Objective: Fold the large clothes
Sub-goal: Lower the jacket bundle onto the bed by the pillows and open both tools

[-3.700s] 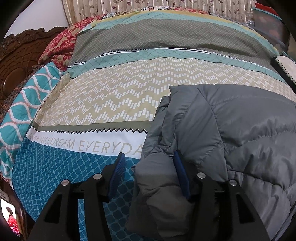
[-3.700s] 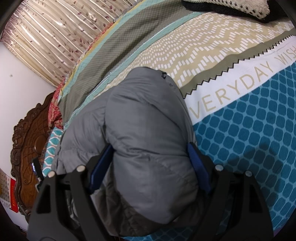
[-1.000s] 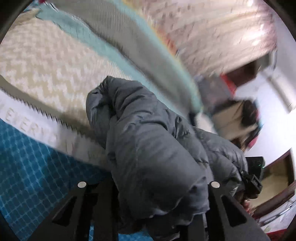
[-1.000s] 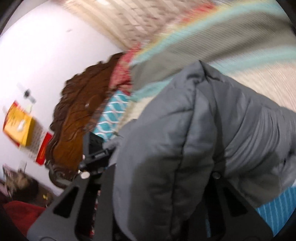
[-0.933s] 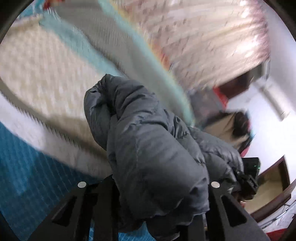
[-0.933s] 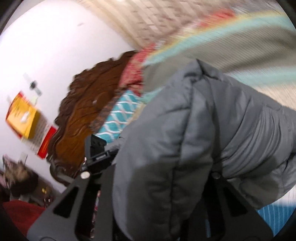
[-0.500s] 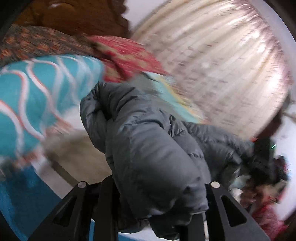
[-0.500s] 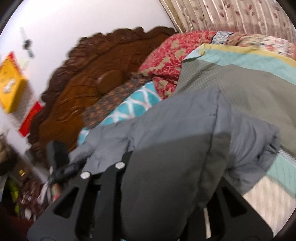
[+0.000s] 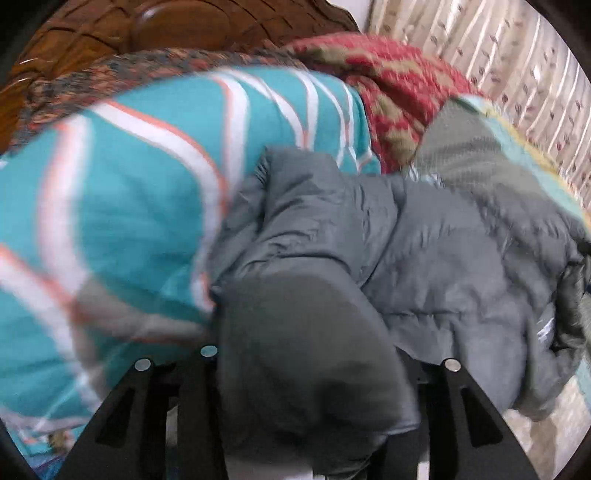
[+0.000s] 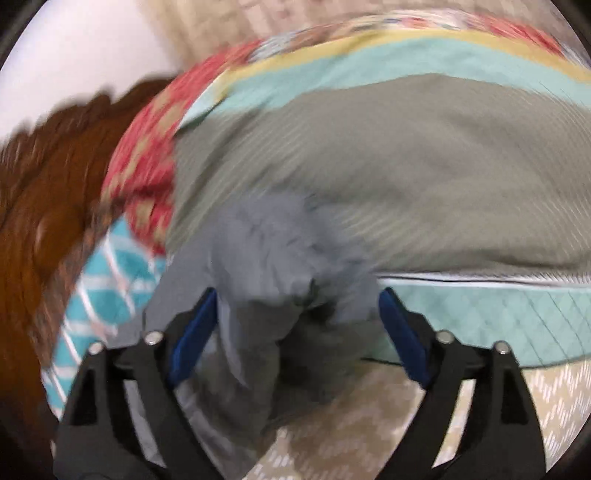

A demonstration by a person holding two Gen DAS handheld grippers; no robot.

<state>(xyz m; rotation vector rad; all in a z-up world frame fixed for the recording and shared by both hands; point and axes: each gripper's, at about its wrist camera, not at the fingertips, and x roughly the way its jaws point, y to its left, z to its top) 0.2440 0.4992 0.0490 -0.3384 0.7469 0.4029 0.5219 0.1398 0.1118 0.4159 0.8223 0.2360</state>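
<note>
Grey puffer jacket [image 9: 424, 266] lies bunched on the bedspread [image 10: 406, 166] beside the teal pillow [image 9: 129, 221], long axis running between my two grippers. Left gripper [image 9: 310, 369] has just been opening; fabric fills its jaws, pads hidden, grip unclear. Right gripper [image 10: 295, 317] has just sprung apart, blurred fabric loose between, apparently untouched.

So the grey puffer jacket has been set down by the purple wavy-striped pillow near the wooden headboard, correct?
Not quite: the pillow is teal with white and orange wavy stripes, not purple, as the left wrist view shows. The grey puffer jacket does lie beside it near the wooden headboard.
</note>
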